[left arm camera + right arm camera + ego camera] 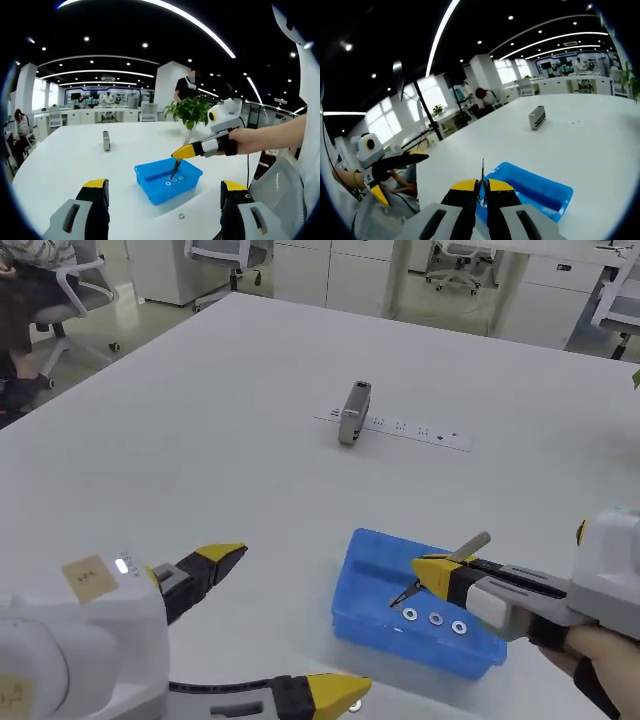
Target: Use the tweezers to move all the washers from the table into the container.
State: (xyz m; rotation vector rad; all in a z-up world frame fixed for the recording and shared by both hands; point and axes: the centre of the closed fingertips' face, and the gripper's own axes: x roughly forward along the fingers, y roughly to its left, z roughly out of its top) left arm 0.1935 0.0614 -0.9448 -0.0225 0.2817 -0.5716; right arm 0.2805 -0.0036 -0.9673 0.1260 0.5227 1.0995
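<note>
One washer [352,706] is left on the table [200,440], nearest you, lying flat just beside the lower jaw tip of the left gripper [290,620]. That claw is spread wide and holds nothing.

Judging by looks, the washer is a small, thin, hard metal ring: light, slick, and quick to skate on the smooth top. It lies flat with the hole facing up, so it has no long axis to line up with. Take it across the ring, one tweezer tip in the hole and one outside the rim, or nip the edge. Squeeze softly or it probably pops out.

Next out is the blue container [400,638], open side up, with three washers [436,618] flat on its floor in a rough row.

The right gripper [482,187] hangs over the container, jaws closed tight on the tweezers [472,545], gripping them around mid-length. The tweezers look thin, stiff and springy. Their long axis slants from the blunt rear end, up and to your right, down to the tips at left, and the tips point into the container just above the washers. You can't tell whether the tips hold a washer; it's too small to see.

Far out are a power strip [400,427] and a grey block [354,412], both well apart from the work.
</note>
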